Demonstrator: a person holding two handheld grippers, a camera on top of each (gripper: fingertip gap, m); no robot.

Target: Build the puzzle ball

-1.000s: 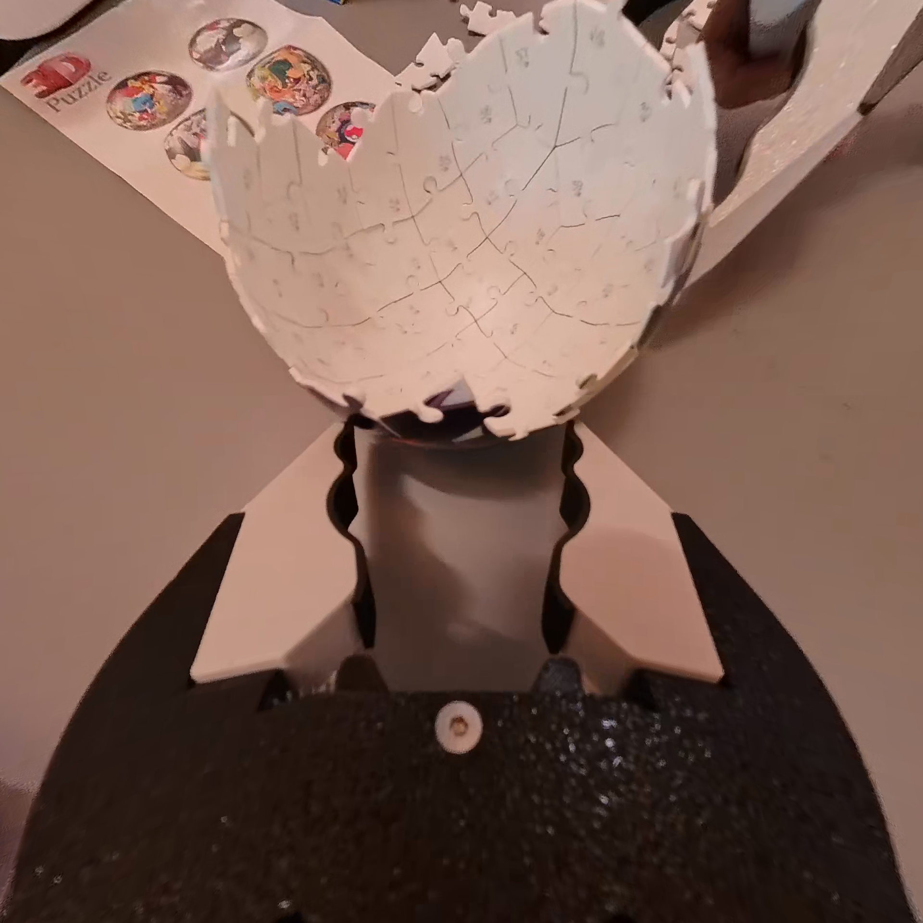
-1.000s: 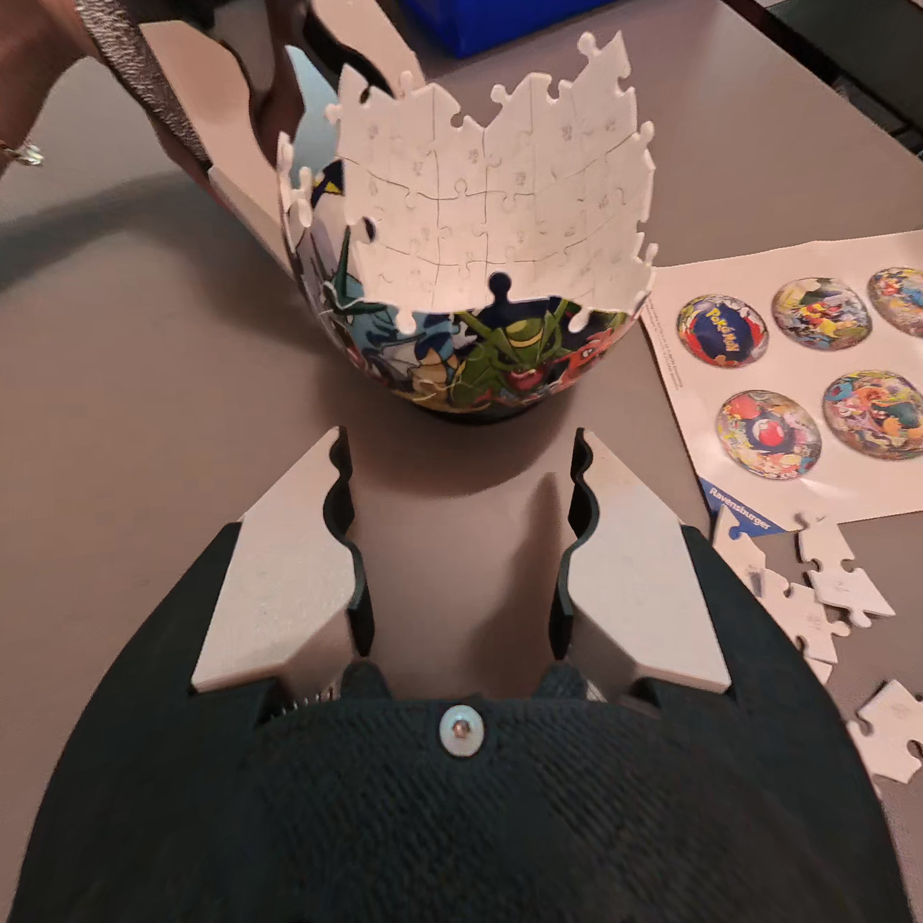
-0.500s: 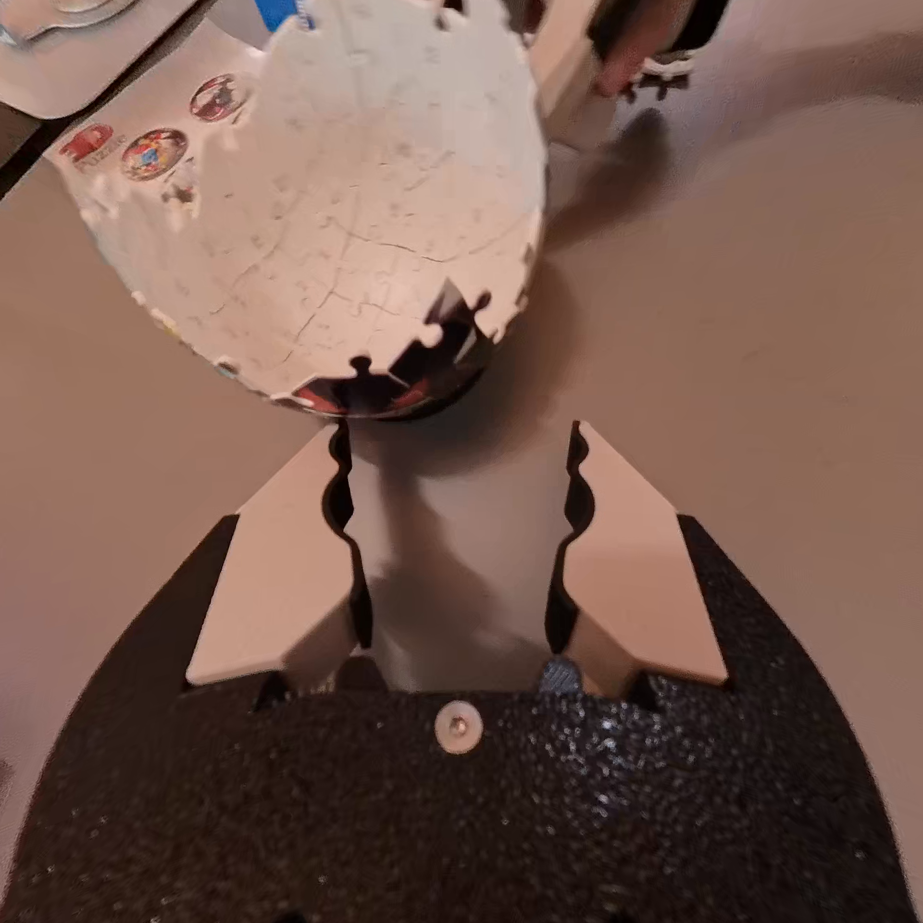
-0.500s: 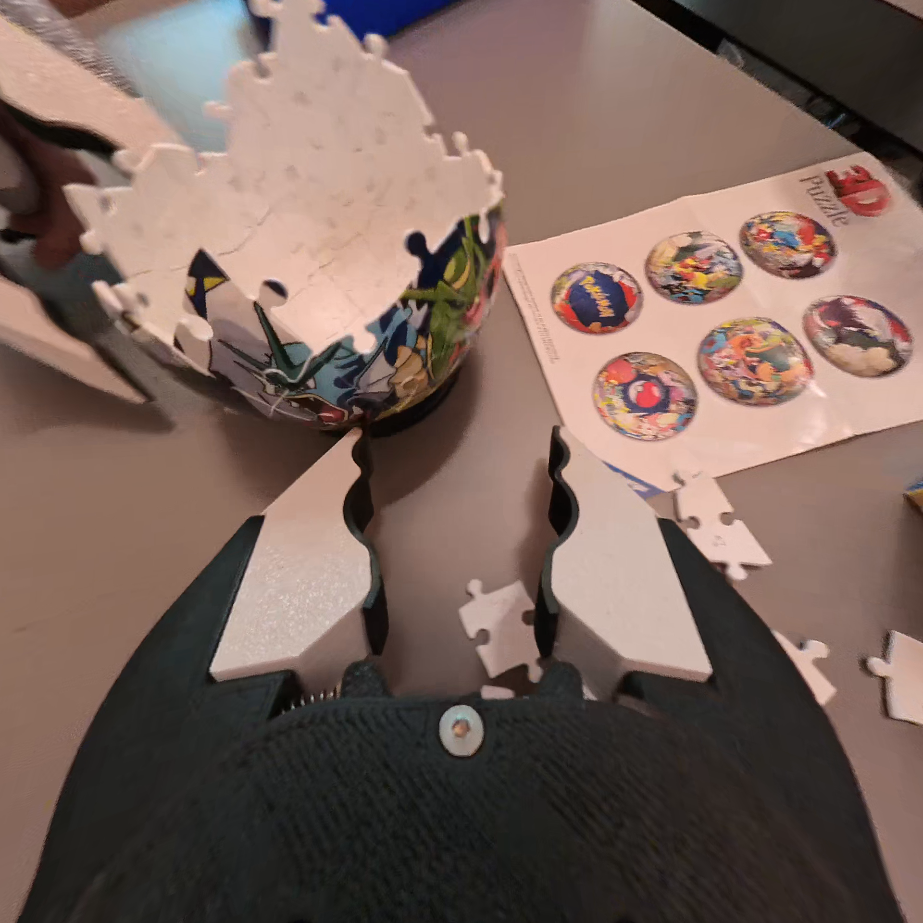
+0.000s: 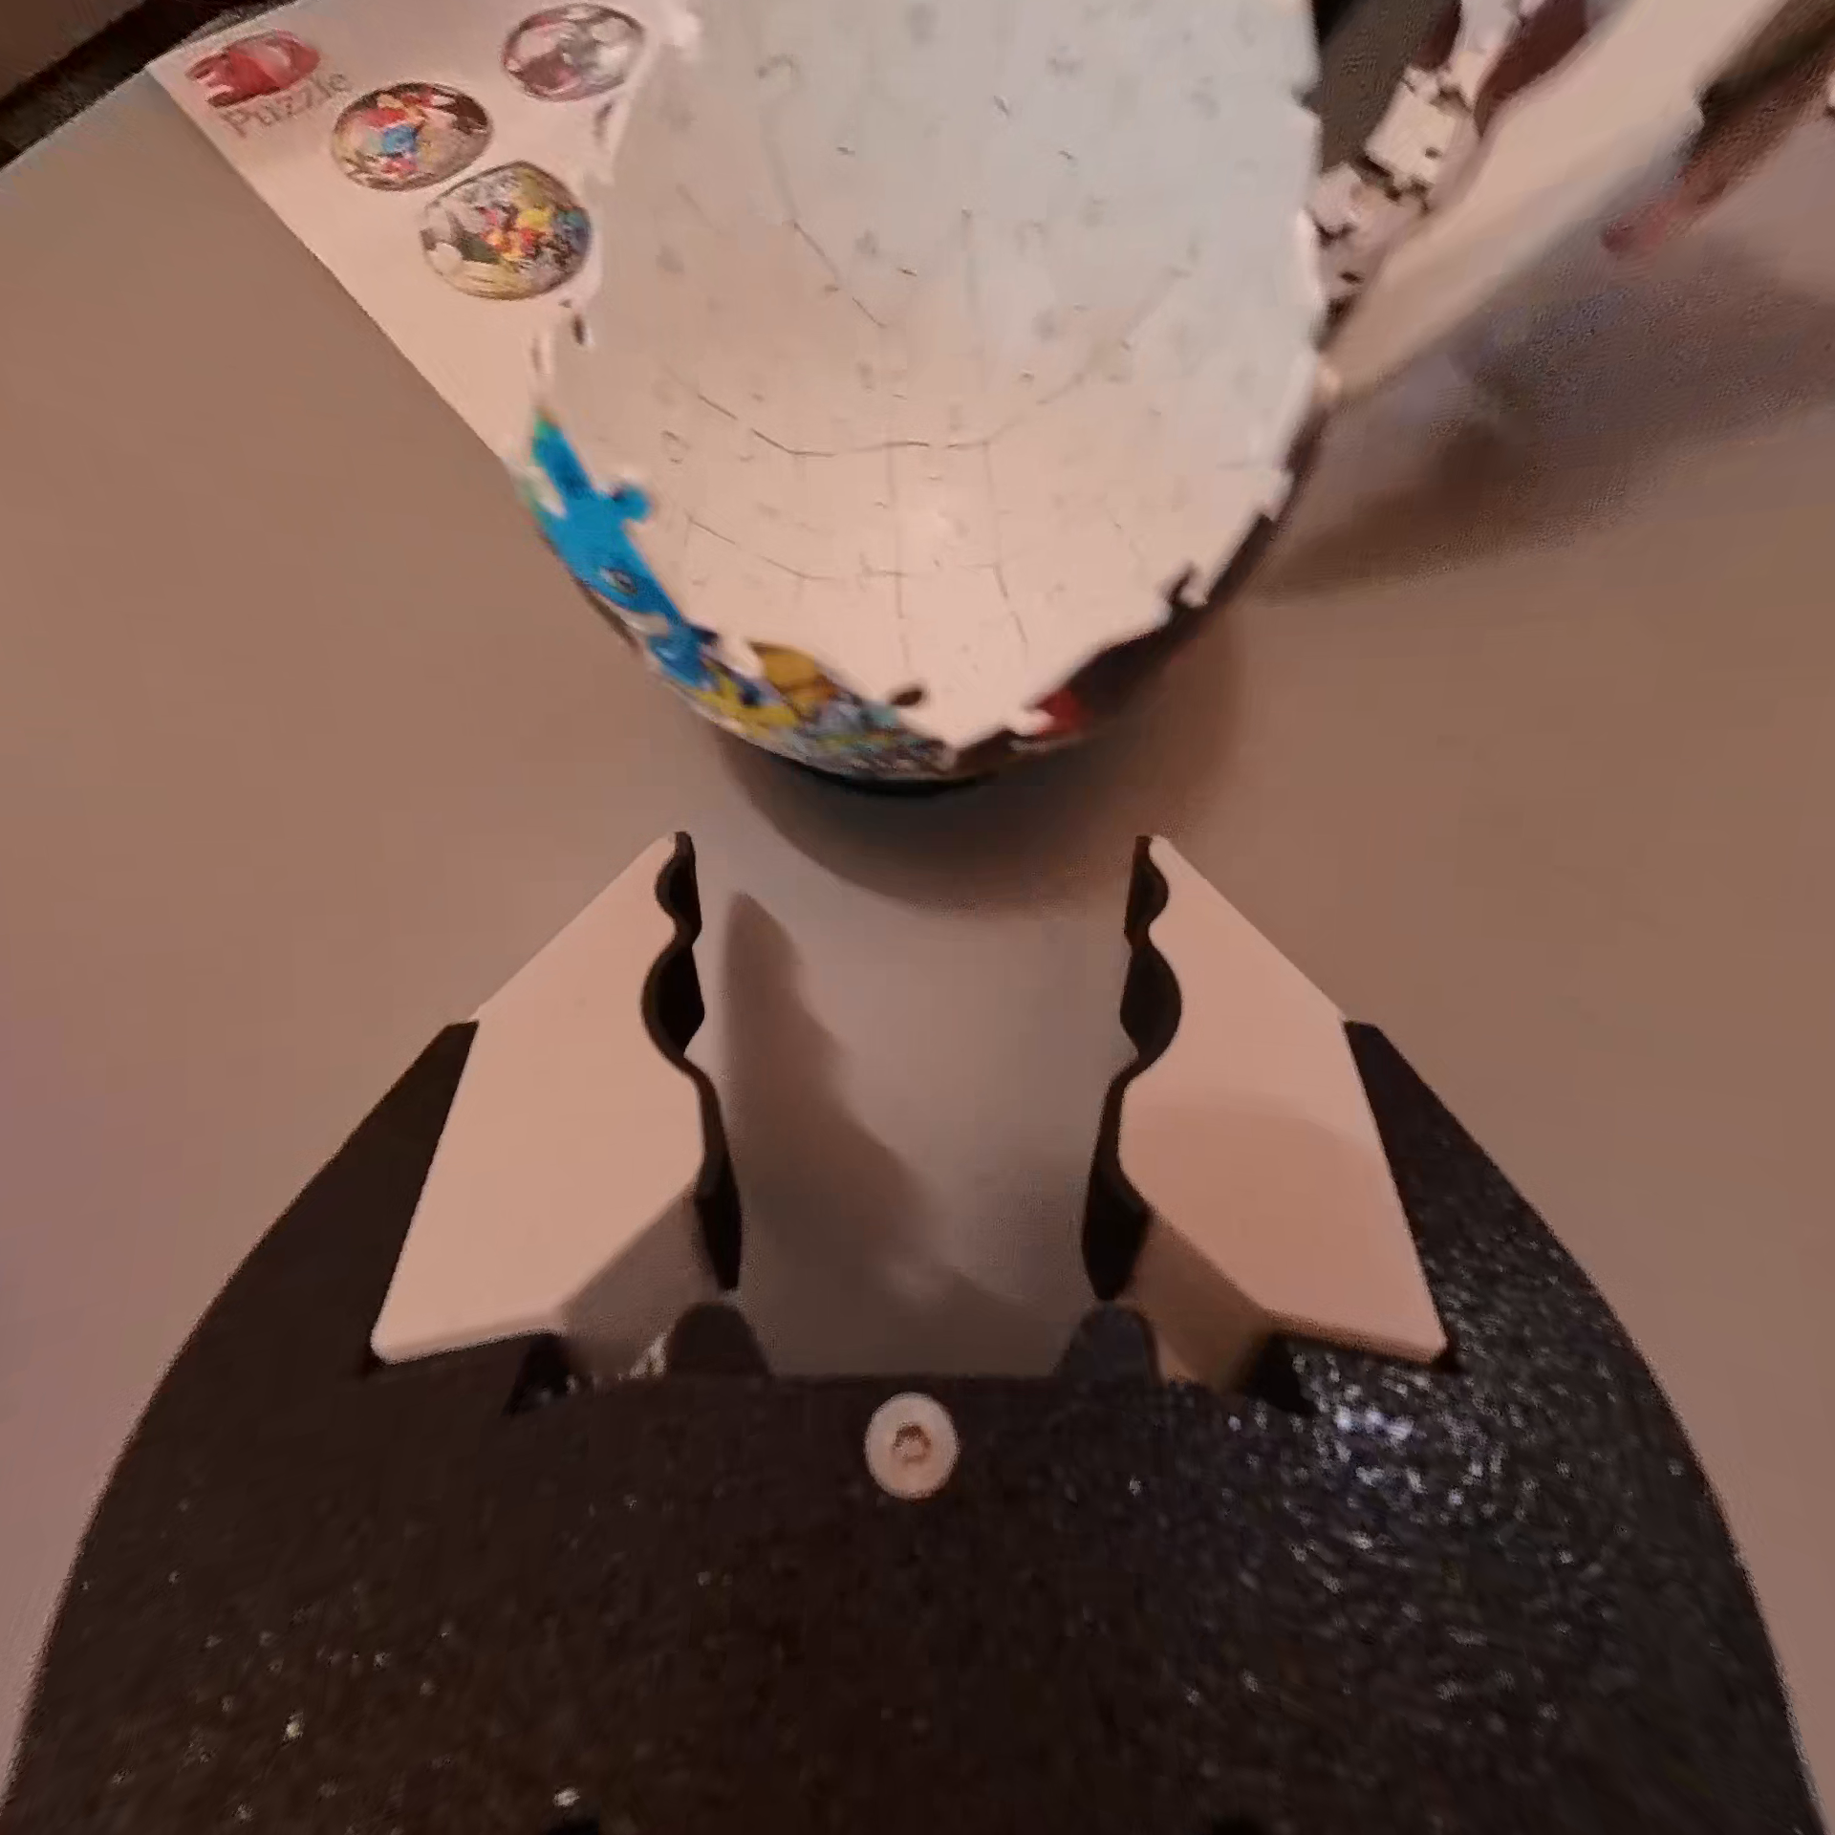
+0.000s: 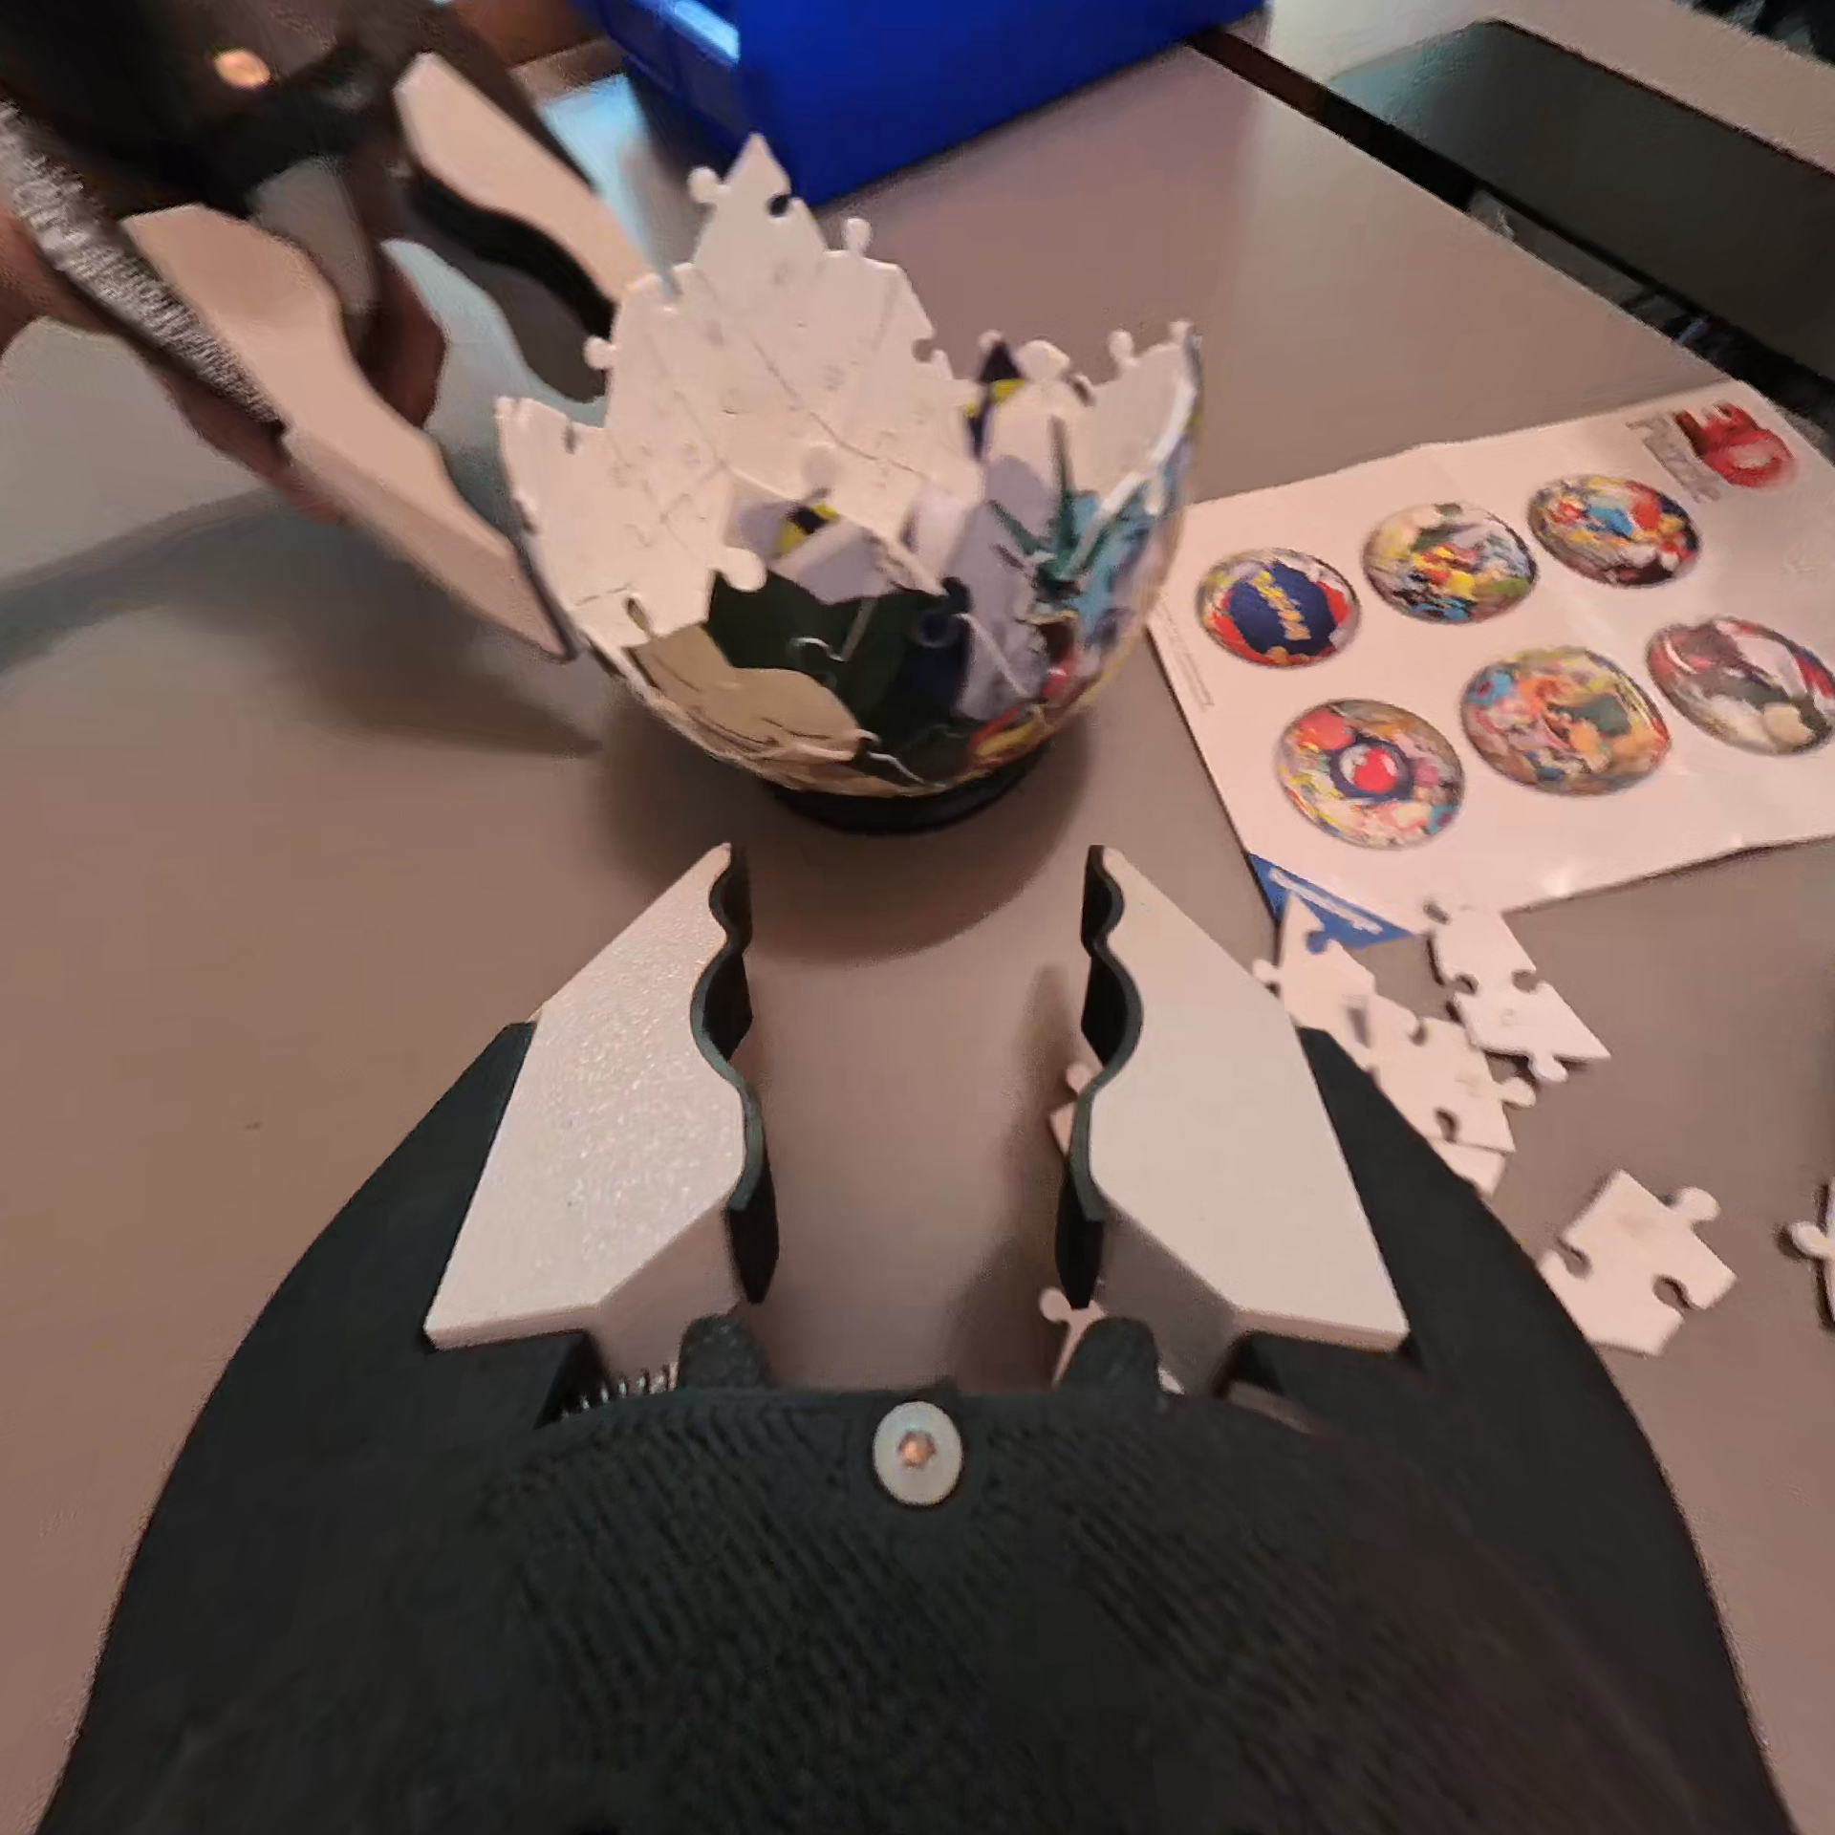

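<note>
The half-built puzzle ball [image 6: 844, 556] stands on its black ring stand [image 6: 894, 804] on the grey table. Its shell is white inside and colourful outside, with a jagged open rim. My right gripper [image 6: 909, 864] is open and empty, just in front of the stand. My left gripper [image 5: 914, 854] is open and empty, with the ball [image 5: 943, 397] a short way ahead of its tips. In the right wrist view its fingers [image 6: 377, 447] are at the ball's left side; I cannot tell if they touch it.
A printed leaflet [image 6: 1539, 645] with round pictures lies right of the ball, also in the left wrist view [image 5: 397, 149]. Several loose white pieces [image 6: 1470, 1043] lie at my right gripper's right, one [image 6: 1072, 1311] partly under its right finger. A blue bin [image 6: 894, 79] stands behind.
The ball has turned on its stand; a dark and cream side now faces the right camera instead of the green figure. Both grippers have shifted around it and stayed open.
</note>
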